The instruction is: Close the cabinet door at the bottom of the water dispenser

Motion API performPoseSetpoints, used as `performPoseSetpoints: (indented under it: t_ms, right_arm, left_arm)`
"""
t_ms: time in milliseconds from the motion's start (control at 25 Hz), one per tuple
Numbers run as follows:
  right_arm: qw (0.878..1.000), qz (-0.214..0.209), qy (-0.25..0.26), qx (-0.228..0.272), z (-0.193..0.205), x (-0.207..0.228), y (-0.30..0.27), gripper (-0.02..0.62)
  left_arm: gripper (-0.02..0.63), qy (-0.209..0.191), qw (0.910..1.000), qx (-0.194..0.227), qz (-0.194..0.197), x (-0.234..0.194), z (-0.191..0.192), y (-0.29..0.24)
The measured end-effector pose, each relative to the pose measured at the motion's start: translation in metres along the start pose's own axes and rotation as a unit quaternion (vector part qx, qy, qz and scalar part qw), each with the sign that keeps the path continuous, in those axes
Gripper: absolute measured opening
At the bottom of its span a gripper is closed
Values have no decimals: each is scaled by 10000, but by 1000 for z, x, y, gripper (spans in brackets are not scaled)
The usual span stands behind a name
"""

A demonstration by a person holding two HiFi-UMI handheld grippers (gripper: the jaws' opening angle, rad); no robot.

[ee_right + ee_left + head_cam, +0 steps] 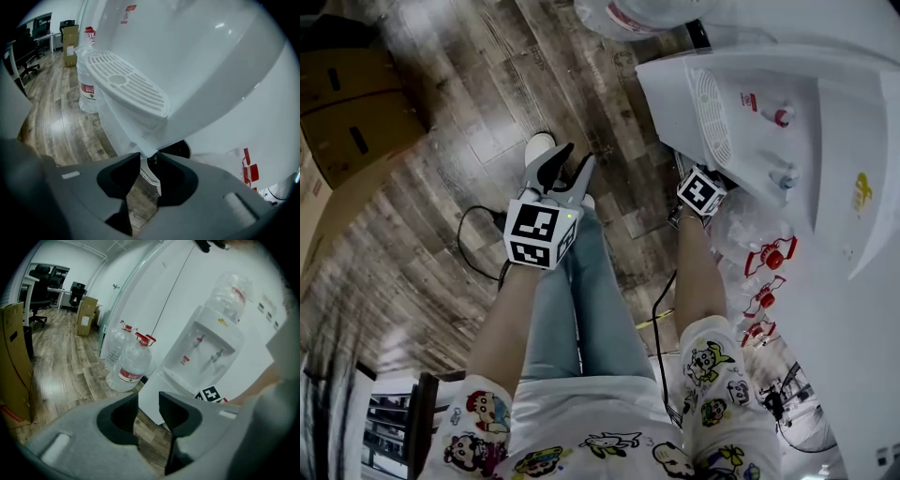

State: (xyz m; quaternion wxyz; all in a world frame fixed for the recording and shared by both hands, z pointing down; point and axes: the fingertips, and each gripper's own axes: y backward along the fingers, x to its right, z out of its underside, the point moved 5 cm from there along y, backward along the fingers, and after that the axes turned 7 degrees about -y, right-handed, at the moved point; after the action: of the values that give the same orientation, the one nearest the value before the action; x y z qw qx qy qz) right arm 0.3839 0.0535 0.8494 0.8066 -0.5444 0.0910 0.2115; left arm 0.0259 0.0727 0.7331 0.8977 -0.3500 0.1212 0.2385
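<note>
Your cartoon-printed shirt [609, 441] fills the bottom of the head view, with both forearms reaching out from it over the wood floor [469, 112]. Your left gripper [572, 164] hangs above your jeans, well apart from the water dispenser [769, 103]. In the left gripper view its jaws stand parted with only floor showing through the gap: released and empty. Your right gripper [147, 161] is down at the foot of the dispenser, tucked under the slotted drip tray [126, 89]. In the head view only its marker cube [701, 190] shows beside the white body. In the right gripper view its jaws are parted around a thin white strip, evidently the edge of the cabinet door [151, 177]. That strip runs close along one pad, while floor shows between it and the other pad, so it is not clamped. A dark opening [177, 147] shows just behind the jaw tips, at the dispenser's base. Noted also: two water bottles [133, 366] beside the dispenser, and a cardboard box [352, 112] on the floor to your left.
</note>
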Motion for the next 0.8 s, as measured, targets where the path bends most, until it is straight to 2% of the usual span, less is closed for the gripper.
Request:
performPoseSetpoints:
  t_ms: [240,440,640,800]
  right_arm:
    - [9999,162,27,52,-3,8,-8,97]
    - [9999,121,-16,117,-3,11,-12,98]
    - [10000,15,-45,51,-1,10,8,98]
    - [9998,-113,-78,112,-7,9,35,98]
  left_arm:
    - [133,-53,10000,22,4,-3,-4,2]
    - [133,-77,10000,60,-21,-4,-5,2]
    - [133,-70,9999,107,-44,3,-14,4]
    - [133,-140,9998,164,-1,13,-35,13]
